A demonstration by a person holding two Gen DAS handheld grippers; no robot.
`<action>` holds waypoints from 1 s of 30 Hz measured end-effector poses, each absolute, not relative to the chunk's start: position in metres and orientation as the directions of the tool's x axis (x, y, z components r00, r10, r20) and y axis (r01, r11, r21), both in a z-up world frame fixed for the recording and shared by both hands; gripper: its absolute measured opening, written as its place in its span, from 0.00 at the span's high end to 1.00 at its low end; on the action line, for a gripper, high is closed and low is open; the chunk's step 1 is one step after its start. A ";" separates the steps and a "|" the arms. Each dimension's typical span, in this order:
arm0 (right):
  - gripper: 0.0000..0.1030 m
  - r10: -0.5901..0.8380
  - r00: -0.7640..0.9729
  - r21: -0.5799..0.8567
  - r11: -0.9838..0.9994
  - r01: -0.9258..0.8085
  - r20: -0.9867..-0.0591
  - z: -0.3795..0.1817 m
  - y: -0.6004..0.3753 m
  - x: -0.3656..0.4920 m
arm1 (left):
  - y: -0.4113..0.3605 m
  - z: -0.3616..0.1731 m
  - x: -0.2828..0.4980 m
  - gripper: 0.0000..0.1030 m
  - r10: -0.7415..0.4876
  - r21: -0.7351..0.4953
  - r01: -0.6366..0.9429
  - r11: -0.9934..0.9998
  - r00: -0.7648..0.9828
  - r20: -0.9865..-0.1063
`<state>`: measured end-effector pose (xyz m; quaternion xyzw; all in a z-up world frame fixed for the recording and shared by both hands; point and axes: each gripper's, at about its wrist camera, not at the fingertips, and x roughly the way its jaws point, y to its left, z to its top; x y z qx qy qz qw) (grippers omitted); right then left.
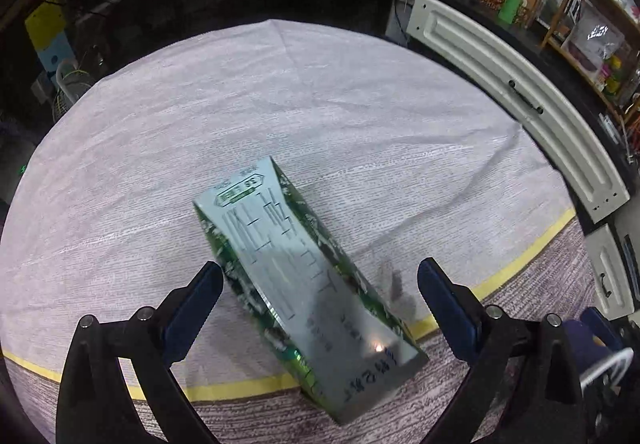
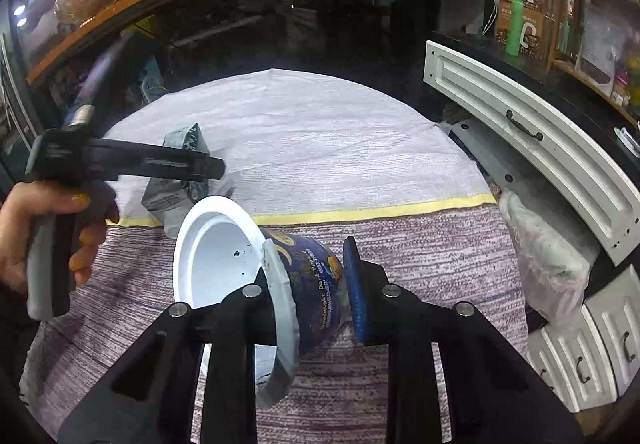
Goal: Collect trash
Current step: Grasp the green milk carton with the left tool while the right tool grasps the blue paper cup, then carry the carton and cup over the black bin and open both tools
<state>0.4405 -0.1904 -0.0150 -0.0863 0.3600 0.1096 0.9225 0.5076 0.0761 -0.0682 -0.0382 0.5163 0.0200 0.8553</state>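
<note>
A green and silver drink carton (image 1: 292, 264) lies on its side on the cloth-covered table (image 1: 280, 103). My left gripper (image 1: 320, 296) is open, its blue-padded fingers on either side of the carton without pressing it. The carton also shows in the right wrist view (image 2: 180, 171), partly behind the left gripper (image 2: 132, 163). My right gripper (image 2: 312, 284) is shut on the wall of an empty blue paper bowl (image 2: 316, 284) with a white inside, one finger inside the rim and one outside.
A yellow stripe (image 2: 360, 209) crosses the cloth; nearer me the cloth is purple-grey (image 2: 420, 256). White drawer fronts (image 2: 540, 163) and cluttered shelves (image 2: 580, 3) stand to the right. A crumpled white plastic bag (image 2: 540, 256) lies at the table's right edge.
</note>
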 end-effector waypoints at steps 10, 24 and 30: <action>0.77 0.178 0.728 -0.024 0.966 -0.258 -0.662 -0.011 -0.200 0.405 | 0.071 -0.065 0.495 0.51 0.032 -0.001 -0.068 0.998 0.480 -0.876; 0.77 0.205 0.769 0.010 0.968 -0.250 -0.605 -0.002 -0.208 0.319 | 0.058 -0.051 0.399 0.51 -0.100 -0.090 0.045 0.995 0.568 -0.817; 0.77 0.212 0.781 0.028 0.970 -0.242 -0.588 -0.005 -0.216 0.275 | 0.041 -0.044 0.343 0.51 -0.157 -0.117 0.105 0.988 0.620 -0.769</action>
